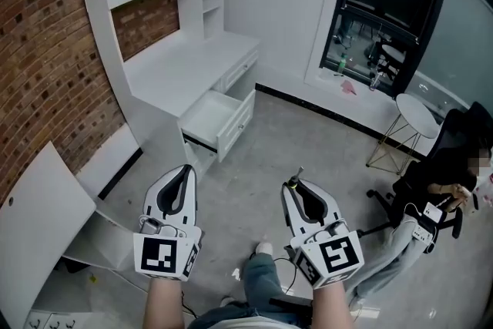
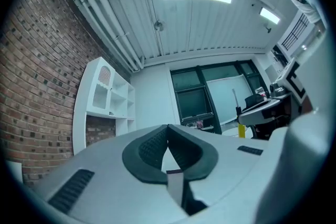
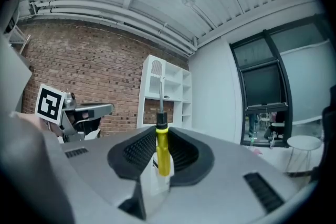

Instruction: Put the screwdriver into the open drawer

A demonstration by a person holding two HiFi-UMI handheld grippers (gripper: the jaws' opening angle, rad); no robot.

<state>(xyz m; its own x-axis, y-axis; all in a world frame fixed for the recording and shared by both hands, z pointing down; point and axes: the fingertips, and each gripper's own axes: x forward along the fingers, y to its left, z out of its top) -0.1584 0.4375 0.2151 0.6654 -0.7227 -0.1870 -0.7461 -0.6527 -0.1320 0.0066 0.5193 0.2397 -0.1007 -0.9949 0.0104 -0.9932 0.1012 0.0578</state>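
A screwdriver (image 3: 163,150) with a yellow handle, black collar and thin metal shaft stands upright between the pads of my right gripper (image 3: 159,132), which is shut on its handle. In the head view the shaft (image 1: 298,175) pokes out past the tips of the right gripper (image 1: 293,185), low and right of centre. My left gripper (image 1: 186,169) is level with it on the left, and its jaws (image 2: 168,127) are shut with nothing between them. The open white drawer (image 1: 209,114) juts out of the desk ahead, slightly to the left, and looks bare inside.
A white desk with shelves (image 1: 179,58) stands against a brick wall (image 1: 46,65). A white board (image 1: 38,216) leans low at the left. At the right are a round white side table (image 1: 417,115) and a seated person (image 1: 435,193). Grey floor lies between me and the drawer.
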